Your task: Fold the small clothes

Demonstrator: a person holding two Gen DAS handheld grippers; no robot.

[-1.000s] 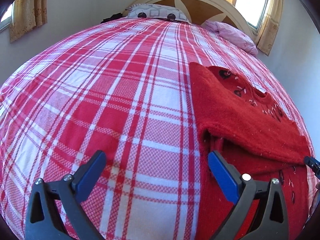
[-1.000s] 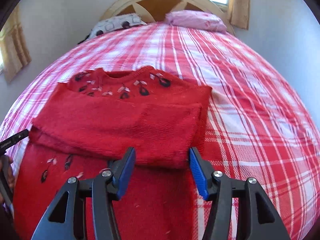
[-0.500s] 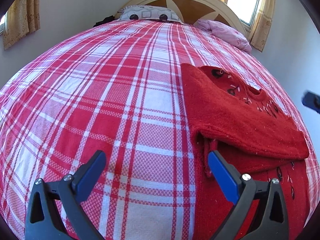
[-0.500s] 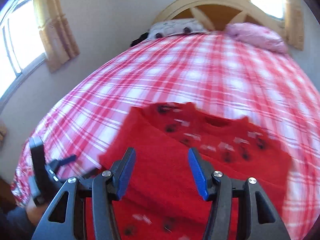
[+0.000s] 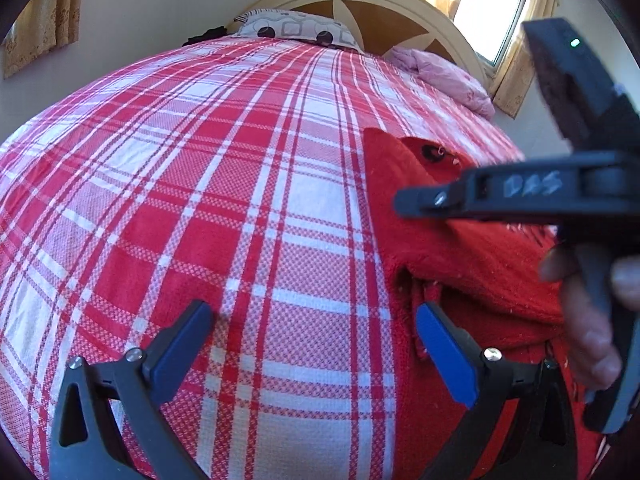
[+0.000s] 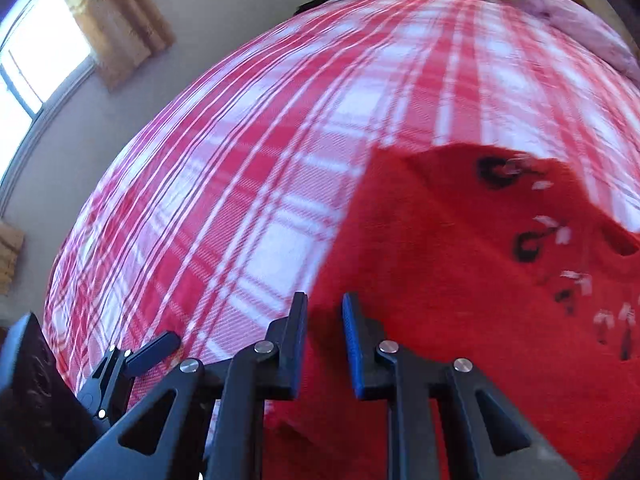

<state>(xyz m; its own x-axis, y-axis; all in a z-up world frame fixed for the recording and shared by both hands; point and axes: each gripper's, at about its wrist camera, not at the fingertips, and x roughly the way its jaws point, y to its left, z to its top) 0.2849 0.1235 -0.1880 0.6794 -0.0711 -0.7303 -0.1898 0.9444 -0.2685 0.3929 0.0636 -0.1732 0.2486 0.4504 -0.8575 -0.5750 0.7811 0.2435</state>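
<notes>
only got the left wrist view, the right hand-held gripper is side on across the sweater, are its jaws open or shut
Observer: In the right wrist view the right hand-held gripper is open by a narrow gap, with no fabric between its fingers.
Operator: where is it over the sweater
Observer: Above the red sweater, close to its left edge, where it meets the plaid bedspread.
Operator: does that view show my left one
Observer: Yes. One finger of the left hand-held gripper shows at its lower left, over the bedspread rather than the sweater.
</notes>
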